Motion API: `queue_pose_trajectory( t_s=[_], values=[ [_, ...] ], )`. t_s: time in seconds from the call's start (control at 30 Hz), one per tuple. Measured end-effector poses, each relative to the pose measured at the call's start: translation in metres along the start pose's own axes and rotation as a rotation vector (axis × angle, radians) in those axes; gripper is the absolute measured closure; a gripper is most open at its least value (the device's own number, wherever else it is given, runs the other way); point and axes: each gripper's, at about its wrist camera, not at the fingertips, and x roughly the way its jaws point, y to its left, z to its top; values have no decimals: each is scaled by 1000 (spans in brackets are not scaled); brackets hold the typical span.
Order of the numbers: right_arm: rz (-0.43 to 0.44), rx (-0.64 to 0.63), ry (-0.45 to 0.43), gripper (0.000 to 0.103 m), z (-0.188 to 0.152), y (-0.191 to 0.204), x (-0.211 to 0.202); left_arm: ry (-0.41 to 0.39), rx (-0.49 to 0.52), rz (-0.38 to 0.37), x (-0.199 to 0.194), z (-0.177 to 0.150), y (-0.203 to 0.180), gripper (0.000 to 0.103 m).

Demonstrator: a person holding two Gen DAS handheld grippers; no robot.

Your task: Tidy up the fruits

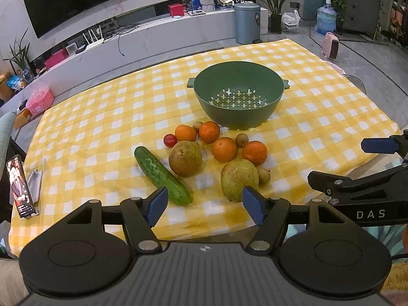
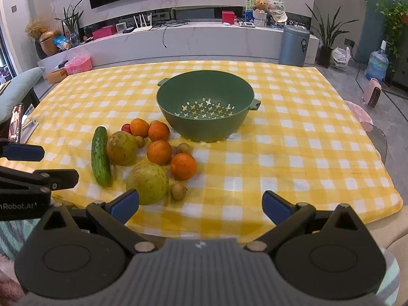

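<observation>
Both held low at the near edge of the yellow checked cloth (image 2: pixel 293 153); left gripper (image 1: pixel 205 204) spread wide, holding nothing, just short of the cucumber (image 1: pixel 162 174) and a pear (image 1: pixel 238 178); right gripper (image 2: pixel 200 205) gaping wide, holding nothing, over bare cloth; fruit heaped near-left of the green strainer bowl (image 2: pixel 205 94); oranges (image 2: pixel 183 166) just beside it; open cloth right of the bowl out to the far edge.

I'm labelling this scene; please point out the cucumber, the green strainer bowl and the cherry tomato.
cucumber (image 1: pixel 163 176), left wrist view, middle of its body.
green strainer bowl (image 2: pixel 205 130), right wrist view, outer front wall.
cherry tomato (image 1: pixel 170 140), left wrist view, its top.
</observation>
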Motion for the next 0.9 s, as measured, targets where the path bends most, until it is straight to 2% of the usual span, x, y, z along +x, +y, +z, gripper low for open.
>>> queue_pose_trajectory(
  t_s=[0.53,0.67,0.8,0.9],
  values=[
    [-4,-6,-24,4,1,5,-7,-14,1,-18,-6,0,4,24],
    [23,16,-51,4,4,5,-6,-30,36,-46,-13,7,15,24],
    [69,29,-49,6,9,11,2,-39,48,-109,-19,22,36,24],
    [106,39,-43,8,14,19,10,-43,74,-101,-19,32,48,25]
  ],
)
